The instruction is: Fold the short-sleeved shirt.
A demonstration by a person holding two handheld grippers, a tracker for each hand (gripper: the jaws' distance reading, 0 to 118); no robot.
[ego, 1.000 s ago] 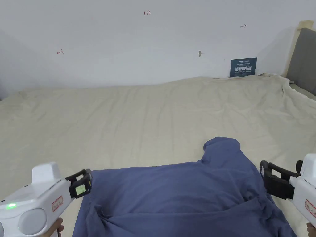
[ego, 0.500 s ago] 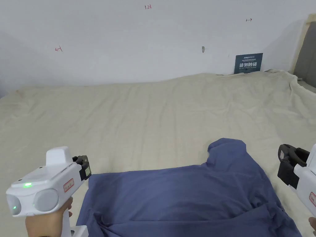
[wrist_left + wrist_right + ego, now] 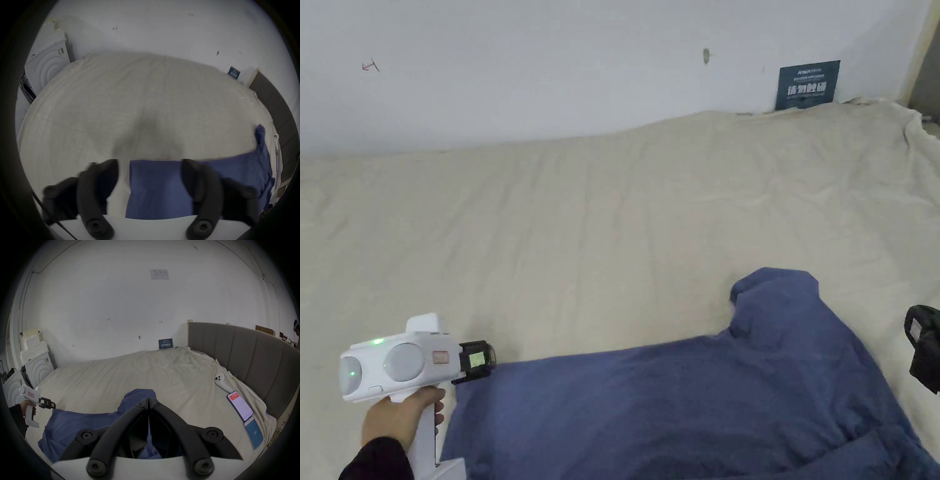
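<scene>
A dark blue short-sleeved shirt lies spread on the beige bed sheet, one sleeve pointing toward the wall. My left gripper is held level at the shirt's far left corner. In the left gripper view its jaws stand wide open just above that corner, touching nothing. My right gripper hovers off the shirt's right side at the picture's edge. In the right gripper view the jaws are pressed together with nothing between them, and the shirt lies below.
Two phones and a white controller lie on the sheet at the right, near the grey headboard. A blue sign leans on the far wall. White foam packing stands past the bed's left end.
The head camera has tipped downward. My left gripper has turned level and come down to the shirt's left corner. The right gripper has drifted right, toward the picture's edge.
</scene>
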